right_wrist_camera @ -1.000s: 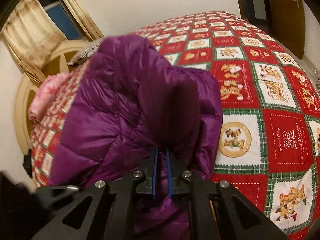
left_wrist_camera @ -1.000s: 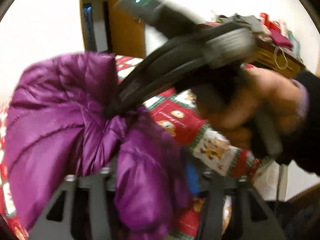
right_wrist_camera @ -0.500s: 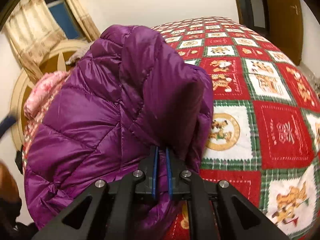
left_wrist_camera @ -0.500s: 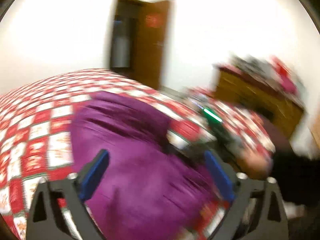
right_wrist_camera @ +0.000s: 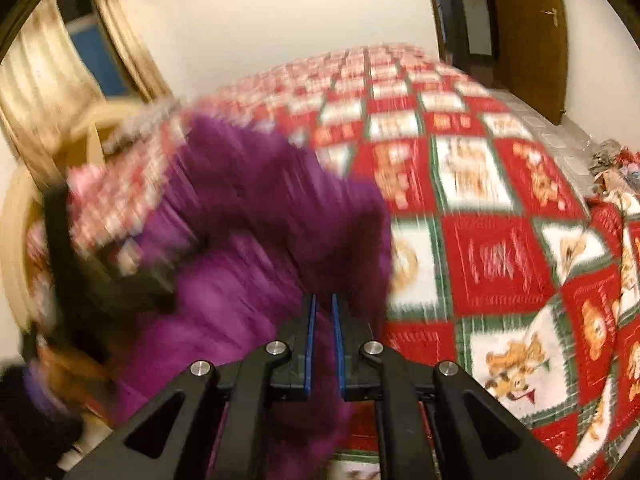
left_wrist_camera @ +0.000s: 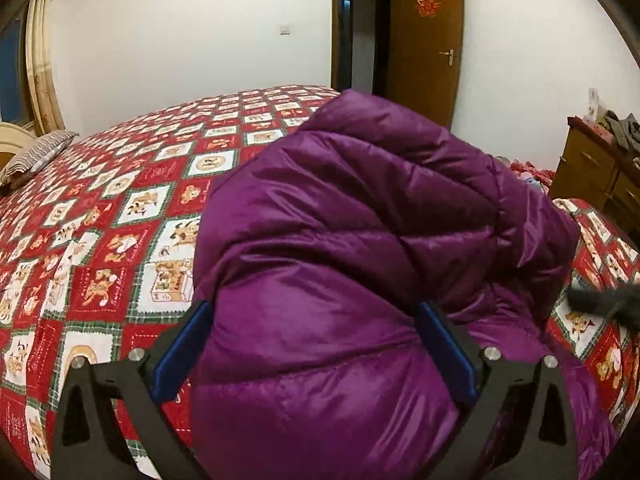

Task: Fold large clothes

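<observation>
A purple quilted down jacket (left_wrist_camera: 360, 264) lies bunched on a bed with a red, white and green patchwork quilt (left_wrist_camera: 120, 200). My left gripper (left_wrist_camera: 316, 344) is open, its blue pads spread wide on either side of the near edge of the jacket. In the right wrist view the jacket (right_wrist_camera: 248, 240) is blurred by motion. My right gripper (right_wrist_camera: 322, 332) has its blue pads nearly together with a thin gap, held over the jacket's edge; no fabric shows between them. The left gripper's dark body (right_wrist_camera: 100, 272) shows blurred at the left.
A striped pillow (left_wrist_camera: 36, 156) lies at the bed's far left by a cream headboard (right_wrist_camera: 48, 168). A brown door (left_wrist_camera: 424, 40) stands open behind the bed. A wooden dresser (left_wrist_camera: 600, 176) with clothes on top stands at the right.
My left gripper let go of the jacket, opened wide and now straddles its near edge. My right gripper has released the fold it pinched and is moving fast; the jacket has dropped lower onto the bed.
</observation>
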Available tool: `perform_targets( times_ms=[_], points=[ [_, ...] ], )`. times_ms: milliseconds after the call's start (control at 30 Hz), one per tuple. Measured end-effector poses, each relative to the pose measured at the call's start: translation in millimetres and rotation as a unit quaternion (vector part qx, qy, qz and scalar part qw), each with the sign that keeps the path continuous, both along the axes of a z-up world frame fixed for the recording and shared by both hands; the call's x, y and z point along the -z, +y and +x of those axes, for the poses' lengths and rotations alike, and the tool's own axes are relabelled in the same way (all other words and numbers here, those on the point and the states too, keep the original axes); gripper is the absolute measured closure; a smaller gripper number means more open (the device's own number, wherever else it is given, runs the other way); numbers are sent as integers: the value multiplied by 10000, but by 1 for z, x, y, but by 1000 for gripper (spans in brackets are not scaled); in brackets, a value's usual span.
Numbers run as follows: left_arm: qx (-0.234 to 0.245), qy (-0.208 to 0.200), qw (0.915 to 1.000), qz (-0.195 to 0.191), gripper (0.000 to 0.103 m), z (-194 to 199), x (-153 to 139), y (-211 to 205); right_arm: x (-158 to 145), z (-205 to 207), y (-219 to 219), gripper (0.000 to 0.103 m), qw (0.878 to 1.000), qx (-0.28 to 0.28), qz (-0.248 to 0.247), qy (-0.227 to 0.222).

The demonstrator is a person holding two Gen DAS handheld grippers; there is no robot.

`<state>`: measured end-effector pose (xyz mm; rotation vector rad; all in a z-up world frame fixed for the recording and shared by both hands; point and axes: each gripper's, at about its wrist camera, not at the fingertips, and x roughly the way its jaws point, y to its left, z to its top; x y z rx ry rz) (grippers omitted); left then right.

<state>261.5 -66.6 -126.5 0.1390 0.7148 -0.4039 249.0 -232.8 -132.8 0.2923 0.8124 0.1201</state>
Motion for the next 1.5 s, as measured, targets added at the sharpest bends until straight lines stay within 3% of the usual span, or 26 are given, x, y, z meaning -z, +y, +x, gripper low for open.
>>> perform_targets(
  times_ms=[67, 167, 367, 433, 633, 867, 1133, 1300, 1500],
  points=[
    [-25, 52, 10000, -35, 0, -1, -1, 1, -26, 6, -1, 94, 9983, 38, 535, -234],
    [-25, 49, 10000, -14, 0, 0, 1, -1, -37, 29, 8, 94, 9965, 168, 802, -178],
    [-32, 197, 9998, 31, 0, 4, 2, 2, 9, 94, 9, 94, 9941, 1041, 261, 184],
    [-30, 197, 9998, 44, 0, 3, -3, 7, 31, 104, 9, 94, 9922, 1135, 400, 330],
    [-185, -61, 9997, 168, 0, 11, -24, 14, 52, 110, 32, 94, 9963, 843, 146, 112],
    [-496, 170, 9984, 190, 0, 63, -24, -7, 62, 115, 48, 94, 9979, 635, -113, 5],
    [-552, 537, 9958, 486, 0, 84, 0, -15, 74, 123, 36, 94, 9972, 394, 631, 40],
    [-602, 1038, 9927, 121, 0, 103, 23, -6, 78, 135, 33, 94, 9949, 416, 911, 79],
    [-732, 1485, 9858, -299, 0, 119, 42, 8, 77, 150, 42, 94, 9970, 352, 683, 78]
  ],
)
